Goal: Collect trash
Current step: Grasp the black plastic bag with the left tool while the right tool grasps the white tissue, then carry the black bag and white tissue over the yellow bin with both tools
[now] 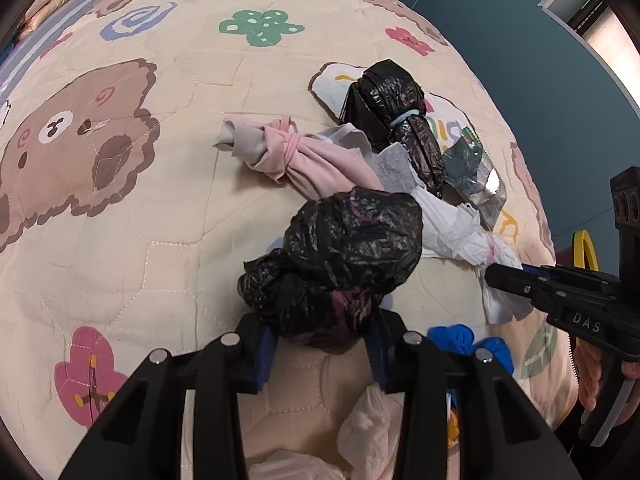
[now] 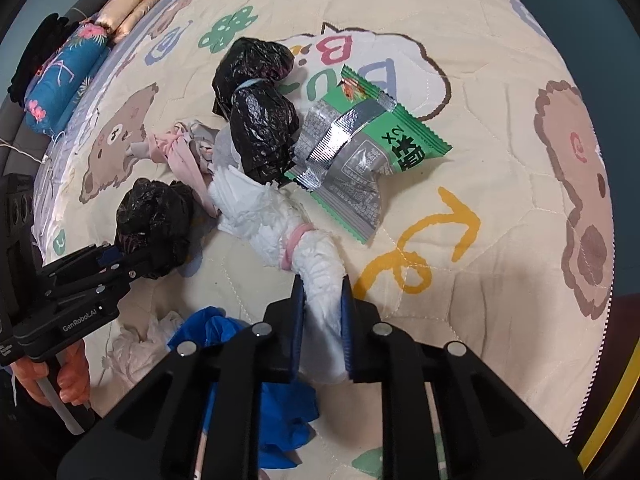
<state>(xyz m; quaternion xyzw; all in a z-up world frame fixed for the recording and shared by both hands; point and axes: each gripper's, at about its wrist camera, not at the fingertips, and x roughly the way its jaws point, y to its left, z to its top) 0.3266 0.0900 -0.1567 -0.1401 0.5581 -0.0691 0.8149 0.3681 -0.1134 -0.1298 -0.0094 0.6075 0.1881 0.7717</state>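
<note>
My left gripper (image 1: 324, 344) is shut on a crumpled black plastic bag (image 1: 340, 256), which also shows in the right wrist view (image 2: 154, 220). My right gripper (image 2: 322, 316) is shut on the end of a white paper bundle (image 2: 276, 220) tied with a pink band; it shows in the left wrist view (image 1: 460, 236). A second black bag (image 2: 256, 116) tied with a blue band, a green and silver snack wrapper (image 2: 356, 160) and a knotted pink cloth (image 1: 296, 156) lie on the bear-print quilt (image 1: 140, 260).
A blue glove (image 2: 240, 344) and crumpled white paper (image 2: 136, 348) lie near the quilt's front edge. Pillows (image 2: 76, 64) are stacked at the far left. A teal wall (image 1: 500, 20) stands beyond the bed.
</note>
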